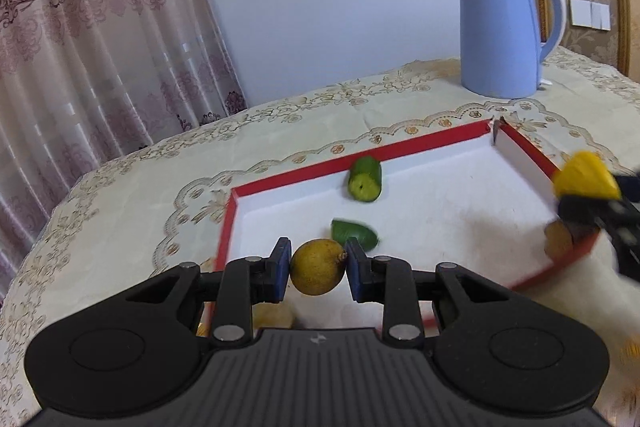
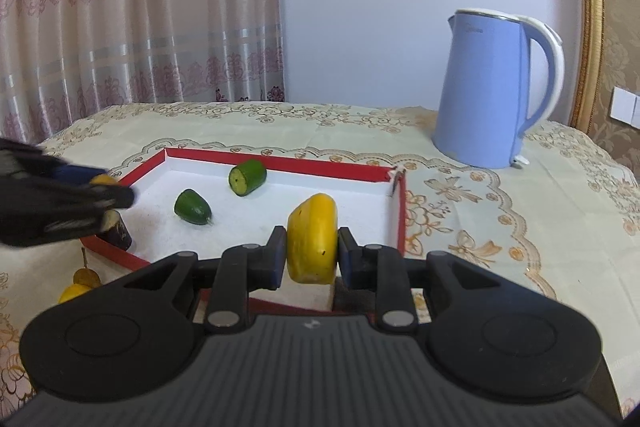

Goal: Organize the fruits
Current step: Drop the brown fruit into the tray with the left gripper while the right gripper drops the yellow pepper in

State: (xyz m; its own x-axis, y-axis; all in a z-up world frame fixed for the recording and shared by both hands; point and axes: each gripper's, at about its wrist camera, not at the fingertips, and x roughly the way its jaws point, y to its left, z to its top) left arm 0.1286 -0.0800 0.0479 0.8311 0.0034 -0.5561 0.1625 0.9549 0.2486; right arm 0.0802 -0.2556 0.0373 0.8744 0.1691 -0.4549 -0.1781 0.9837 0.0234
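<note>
No writing is legible. A speckled yellow-brown round fruit (image 1: pixel 318 268) is clamped by the left gripper (image 1: pixel 318 269); a yellow fruit wedge (image 2: pixel 312 239) is clamped by the right gripper (image 2: pixel 312 253).

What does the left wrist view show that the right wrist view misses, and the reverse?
Only the left wrist view: the round yellow-brown fruit seen clearly, pinched in the left claw.

Only the right wrist view: small yellow fruit pieces on the tablecloth outside the tray, and the right claw from behind.

Both: the red-rimmed white tray, two green cucumber pieces, the pale blue electric kettle, and the yellow fruit chunk gripped by the right claw.
</note>
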